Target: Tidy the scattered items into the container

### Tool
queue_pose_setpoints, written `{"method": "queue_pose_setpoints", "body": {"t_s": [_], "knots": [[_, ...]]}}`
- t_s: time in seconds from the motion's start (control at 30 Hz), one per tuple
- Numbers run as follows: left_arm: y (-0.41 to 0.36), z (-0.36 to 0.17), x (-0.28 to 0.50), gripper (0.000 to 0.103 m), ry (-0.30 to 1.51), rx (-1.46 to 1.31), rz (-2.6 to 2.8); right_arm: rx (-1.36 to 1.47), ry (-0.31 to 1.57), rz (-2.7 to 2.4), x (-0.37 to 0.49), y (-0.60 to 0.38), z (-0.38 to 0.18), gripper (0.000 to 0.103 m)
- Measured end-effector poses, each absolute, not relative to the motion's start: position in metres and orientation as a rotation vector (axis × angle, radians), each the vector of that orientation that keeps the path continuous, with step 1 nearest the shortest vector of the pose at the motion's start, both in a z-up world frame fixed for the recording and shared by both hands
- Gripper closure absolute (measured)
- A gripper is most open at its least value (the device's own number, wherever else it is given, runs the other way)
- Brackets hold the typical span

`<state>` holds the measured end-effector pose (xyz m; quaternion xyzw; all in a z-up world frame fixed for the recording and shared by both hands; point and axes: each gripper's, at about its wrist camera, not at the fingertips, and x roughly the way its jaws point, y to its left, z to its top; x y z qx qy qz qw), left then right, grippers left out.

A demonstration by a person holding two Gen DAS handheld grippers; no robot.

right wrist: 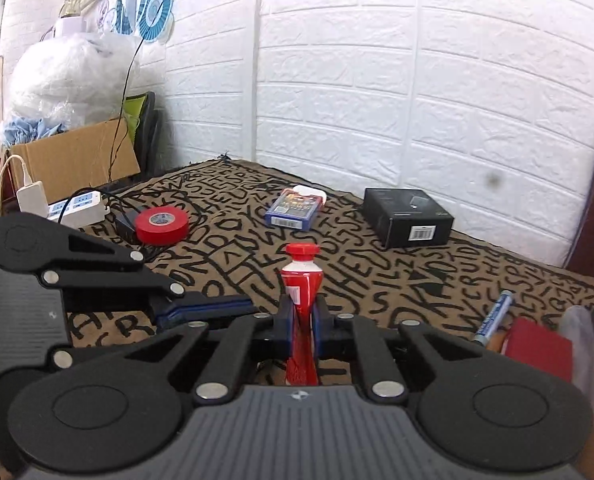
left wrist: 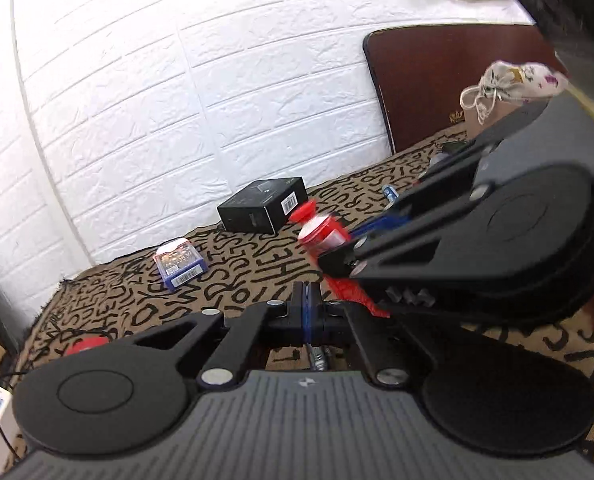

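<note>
At centre frame, right gripper (right wrist: 301, 320) fingers clamped on red tube (right wrist: 301, 280), left gripper (left wrist: 307, 304) fingers pressed together, empty, black box (right wrist: 409, 216) upper right on patterned tabletop (right wrist: 377, 276).

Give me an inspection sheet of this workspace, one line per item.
Surface: tablecloth with black letter pattern.
Job's things: red tube held up; red tape roll, blue card box, black box, blue marker lying scattered; container not identifiable.
Clutter: red object beside the marker.
Grippers: right gripper shut on the tube; left gripper shut, nothing visibly held.
Cables: power strip with black cable at table's left edge.
Surroundings: white brick wall, cardboard box, plastic bags.
</note>
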<state>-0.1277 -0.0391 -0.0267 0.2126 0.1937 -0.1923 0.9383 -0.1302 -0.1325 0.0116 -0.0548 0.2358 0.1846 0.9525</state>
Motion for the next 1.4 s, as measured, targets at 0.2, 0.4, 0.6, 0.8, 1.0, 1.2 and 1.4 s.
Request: {"method": "queue_pose_setpoints", "body": {"t_s": [0.2, 0.4, 0.6, 0.8, 1.0, 1.2, 1.4], "knots": [[-0.034, -0.059, -0.114, 0.097, 0.528, 0.433, -0.338, -0.083, 0.498, 0.361, -0.134, -0.139, 0.003, 0.094], [-0.036, -0.062, -0.107, 0.059, 0.541, 0.430, -0.285, -0.069, 0.518, 0.354, -0.131, -0.142, -0.004, 0.094], [-0.035, -0.040, -0.113, 0.025, 0.525, 0.322, -0.367, -0.074, 0.540, 0.344, -0.126, -0.144, -0.010, 0.094], [-0.058, -0.060, -0.110, 0.024, 0.592, 0.397, -0.381, -0.031, 0.563, 0.313, -0.124, -0.154, -0.016, 0.094], [-0.052, -0.064, -0.110, 0.012, 0.579, 0.365, -0.355, 0.070, 0.575, 0.258, -0.119, -0.171, -0.022, 0.075], [-0.050, -0.065, -0.099, 0.011, 0.608, 0.304, -0.349, 0.256, 0.649, 0.277, -0.096, -0.189, -0.039, 0.059], [-0.066, -0.064, -0.105, 0.068, 0.604, 0.322, -0.400, 0.249, 0.660, 0.305, -0.079, -0.188, -0.043, 0.054]]}}
